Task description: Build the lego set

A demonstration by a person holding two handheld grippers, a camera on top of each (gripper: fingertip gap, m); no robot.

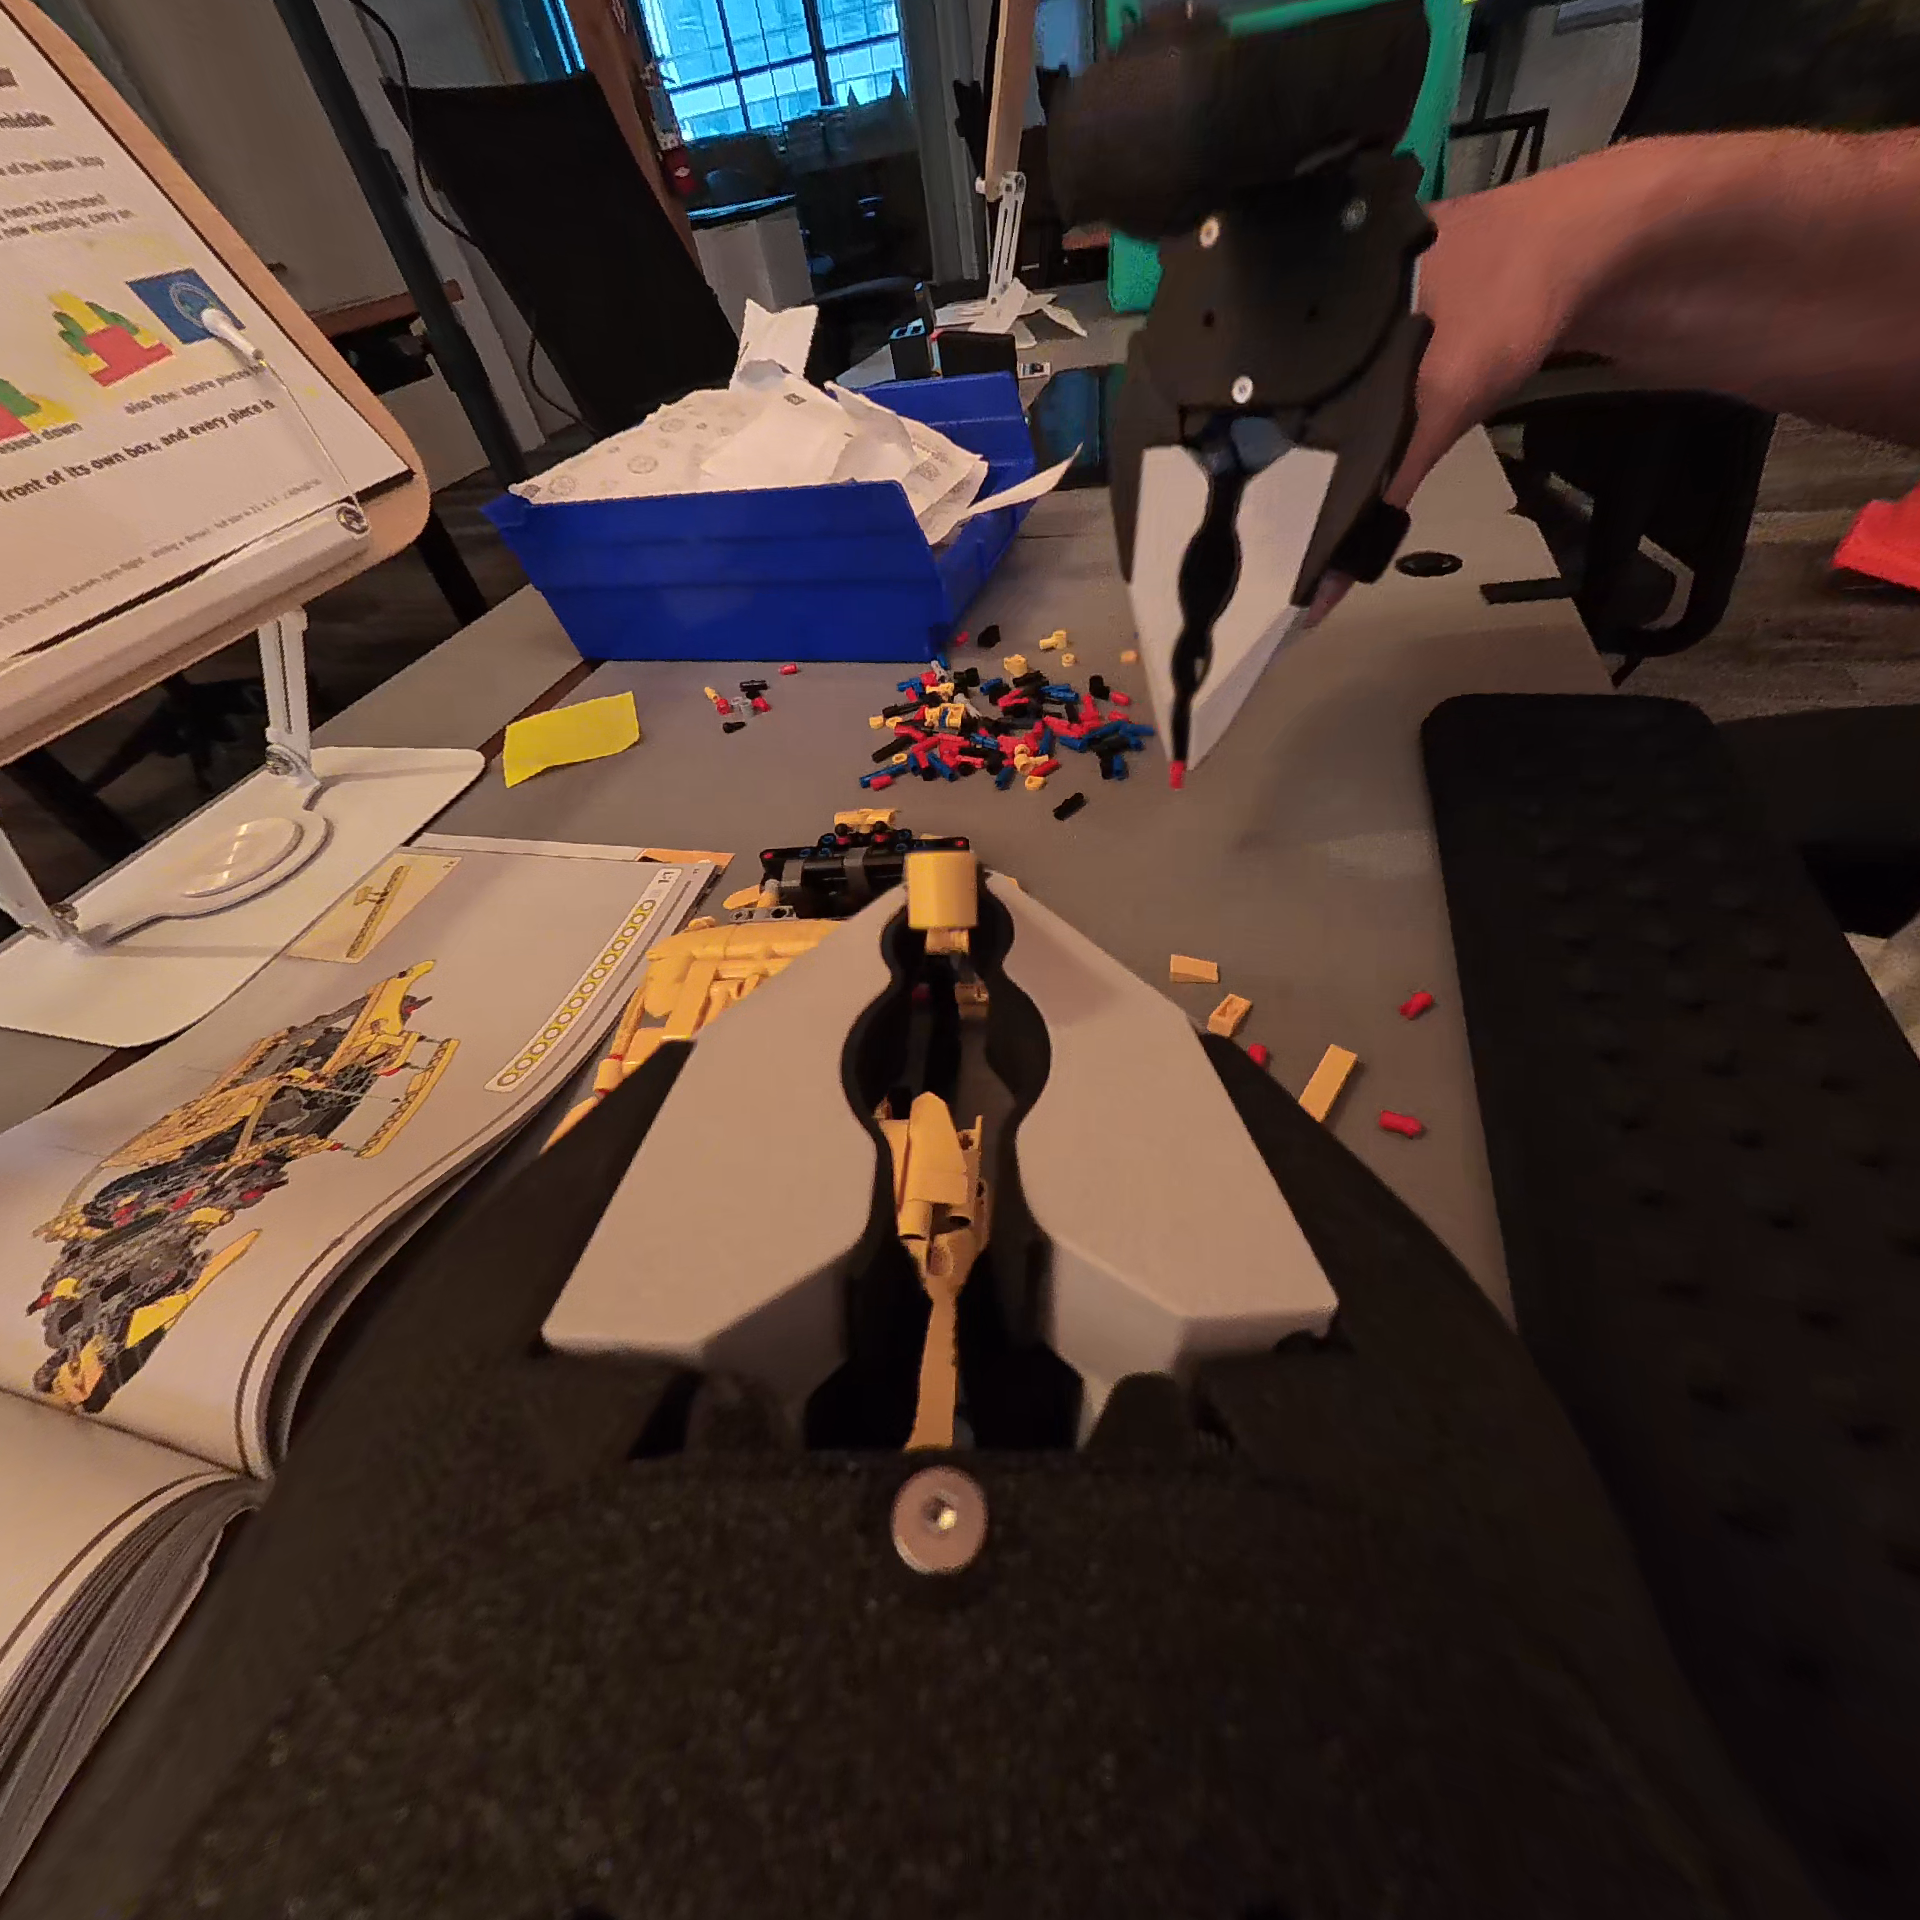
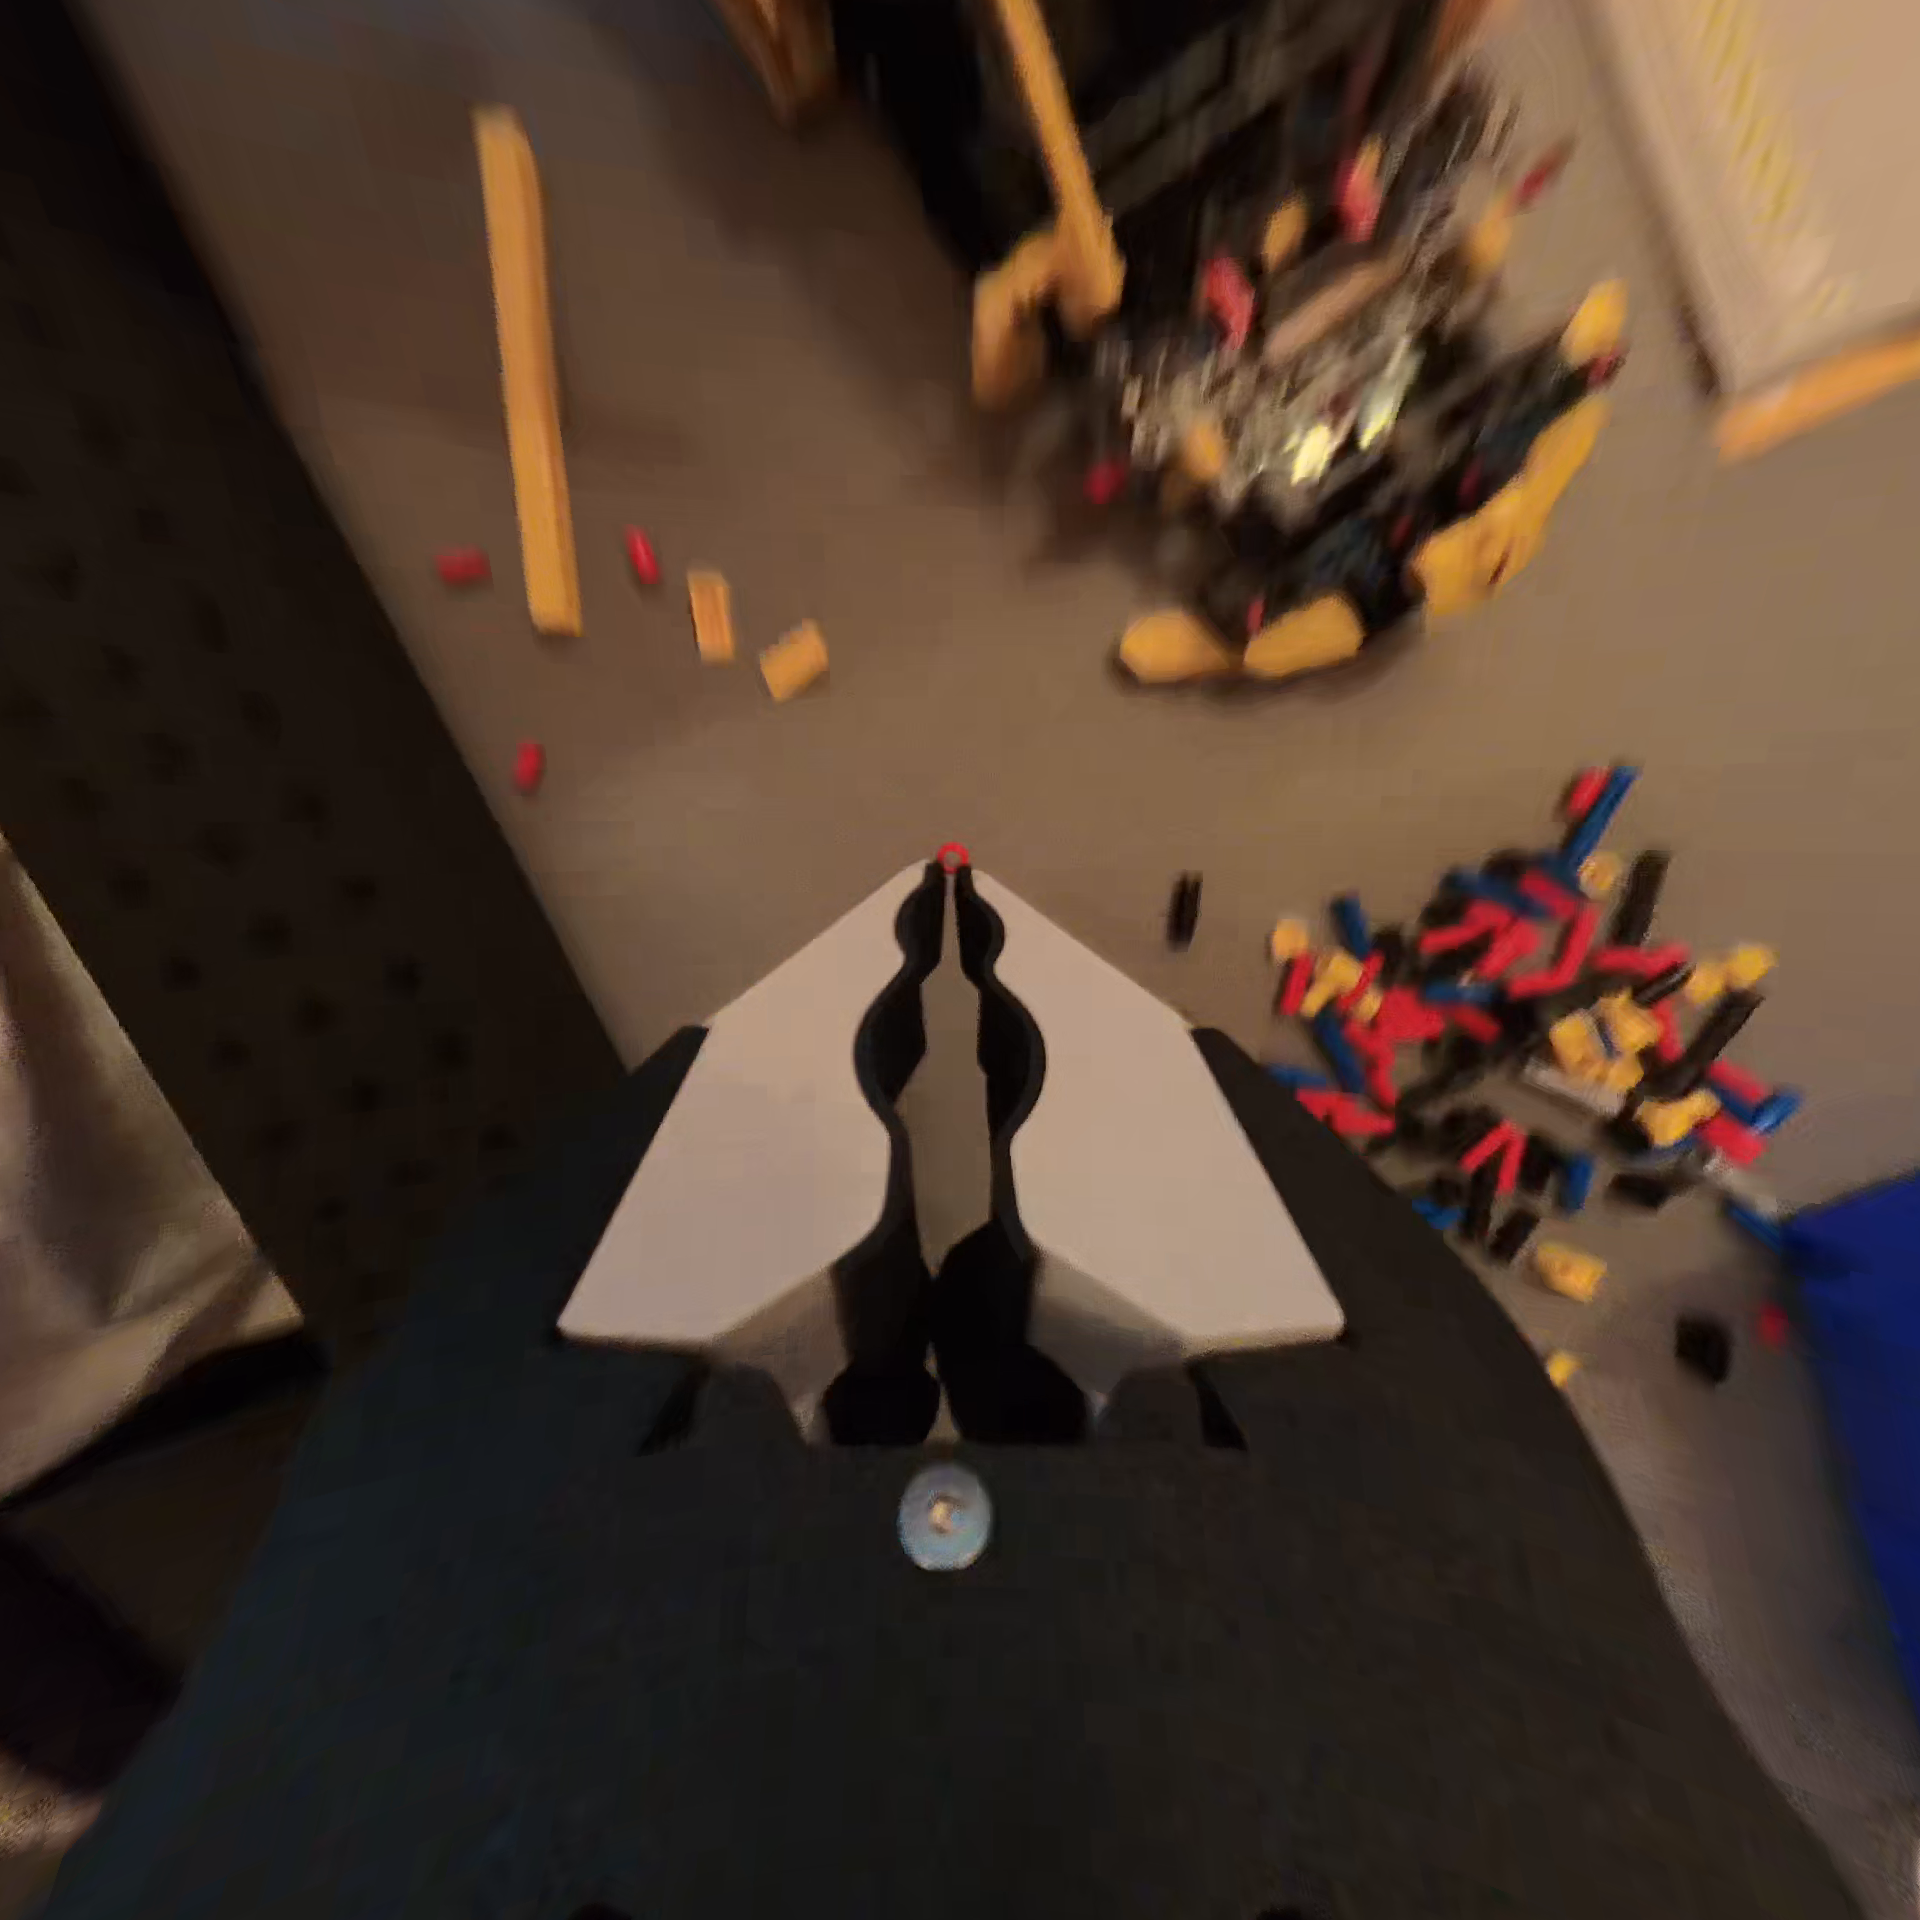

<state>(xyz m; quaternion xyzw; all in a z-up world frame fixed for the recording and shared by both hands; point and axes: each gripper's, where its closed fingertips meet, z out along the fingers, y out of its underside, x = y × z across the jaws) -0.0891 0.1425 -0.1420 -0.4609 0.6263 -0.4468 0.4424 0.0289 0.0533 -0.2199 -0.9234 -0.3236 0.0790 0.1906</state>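
Lying open at the table's left edge, the instruction book (image 1: 312, 1091) flanked the yellow lego model (image 1: 935, 1164), which the left gripper (image 1: 940, 914) clamped; above the loose pile (image 1: 997, 727), the right gripper (image 2: 948, 868) pinched a red pin (image 2: 950, 856).

The grey table (image 1: 1299, 883) carries a blue bin (image 1: 769, 561), an open manual (image 1: 343, 1091) and a black mat (image 1: 1662, 1091). Loose pieces (image 1: 997, 727) lie scattered near a yellow note (image 1: 569, 736).

Dim warm indoor light; right wrist view motion-blurred, edges fisheye-bent
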